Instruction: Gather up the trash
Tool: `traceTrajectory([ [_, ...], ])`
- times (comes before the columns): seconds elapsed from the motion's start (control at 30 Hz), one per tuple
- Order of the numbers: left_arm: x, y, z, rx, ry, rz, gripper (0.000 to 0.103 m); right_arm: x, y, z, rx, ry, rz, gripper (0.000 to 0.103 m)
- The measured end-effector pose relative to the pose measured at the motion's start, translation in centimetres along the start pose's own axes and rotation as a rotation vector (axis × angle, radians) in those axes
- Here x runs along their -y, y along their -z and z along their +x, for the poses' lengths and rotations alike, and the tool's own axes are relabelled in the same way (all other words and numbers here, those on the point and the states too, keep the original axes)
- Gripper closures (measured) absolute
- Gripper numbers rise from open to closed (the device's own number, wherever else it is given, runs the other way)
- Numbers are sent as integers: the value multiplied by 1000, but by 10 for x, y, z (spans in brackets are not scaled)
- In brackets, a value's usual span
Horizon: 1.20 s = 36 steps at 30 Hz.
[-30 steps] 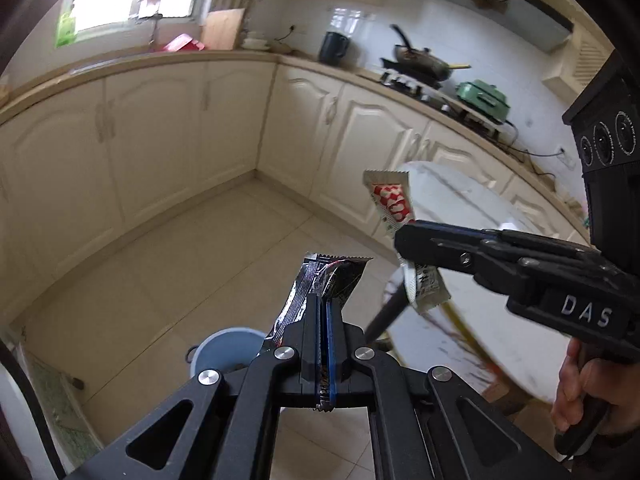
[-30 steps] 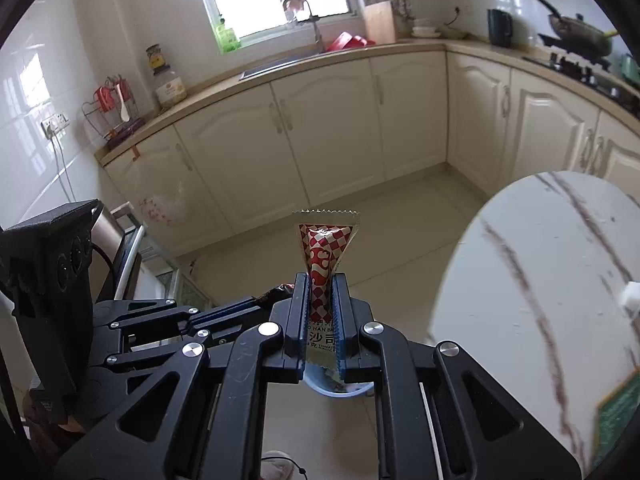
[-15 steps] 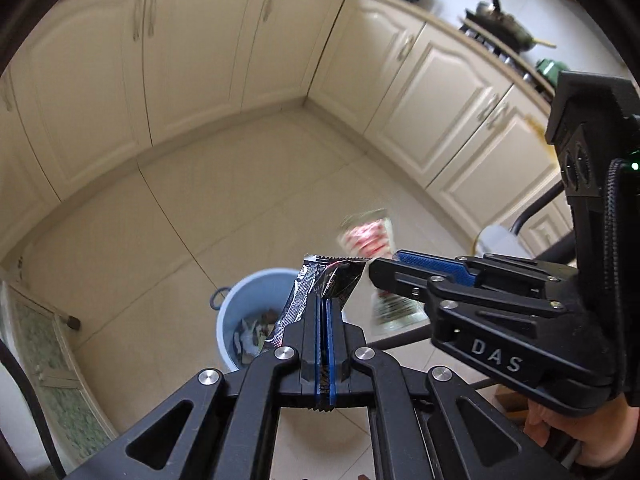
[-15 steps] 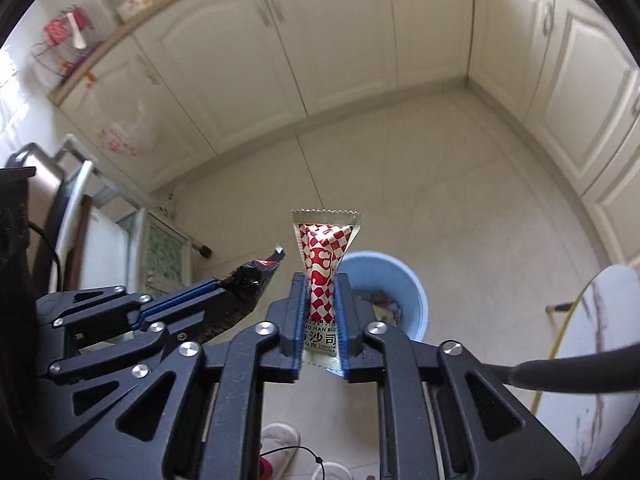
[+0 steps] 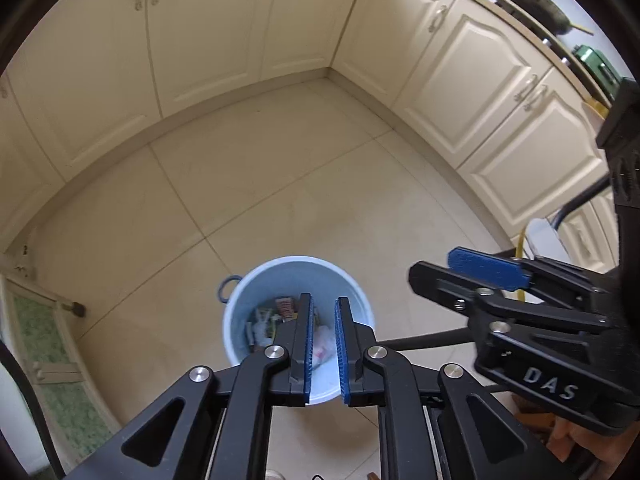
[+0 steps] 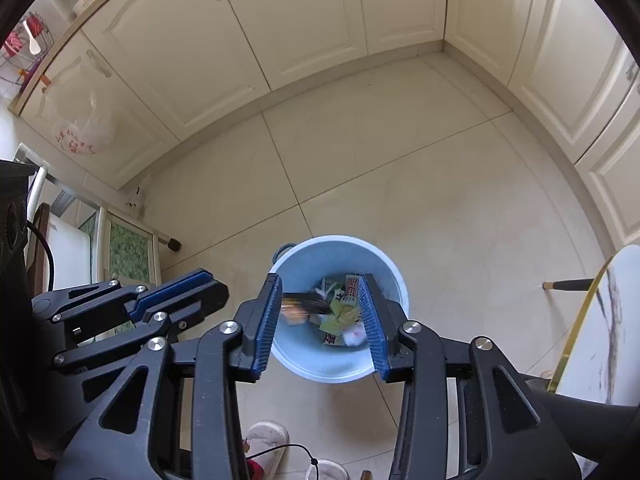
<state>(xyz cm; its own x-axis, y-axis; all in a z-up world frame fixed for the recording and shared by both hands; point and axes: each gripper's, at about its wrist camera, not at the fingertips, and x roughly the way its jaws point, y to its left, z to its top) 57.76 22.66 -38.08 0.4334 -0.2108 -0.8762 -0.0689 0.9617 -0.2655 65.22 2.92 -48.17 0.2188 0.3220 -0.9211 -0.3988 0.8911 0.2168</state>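
While both point down over the blue bin of wrappers, the left gripper opens narrowly, empty. The right gripper opens wider, also empty, beside cream cabinets.

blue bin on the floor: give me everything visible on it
The bin is a round, light blue bucket, plastic by the look, with a small ring handle at its rim. It stands upright and lidless on the beige tiled floor, seen from above in both wrist views. Inside lies a loose heap of wrappers, red-checked, yellow and white among them, plus a blurred dark one. Nothing touches the bin but the floor and its contents.
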Motion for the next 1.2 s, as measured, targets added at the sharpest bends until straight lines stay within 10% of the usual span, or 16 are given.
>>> traceTrajectory([
  [0.67,76,91,-256,468,-175,10,15,-91,38,-222,392,92,-174,31],
  [1.2,193,310,-412,838,-136,178,1,-95,177,-463,816,225,-103,0],
])
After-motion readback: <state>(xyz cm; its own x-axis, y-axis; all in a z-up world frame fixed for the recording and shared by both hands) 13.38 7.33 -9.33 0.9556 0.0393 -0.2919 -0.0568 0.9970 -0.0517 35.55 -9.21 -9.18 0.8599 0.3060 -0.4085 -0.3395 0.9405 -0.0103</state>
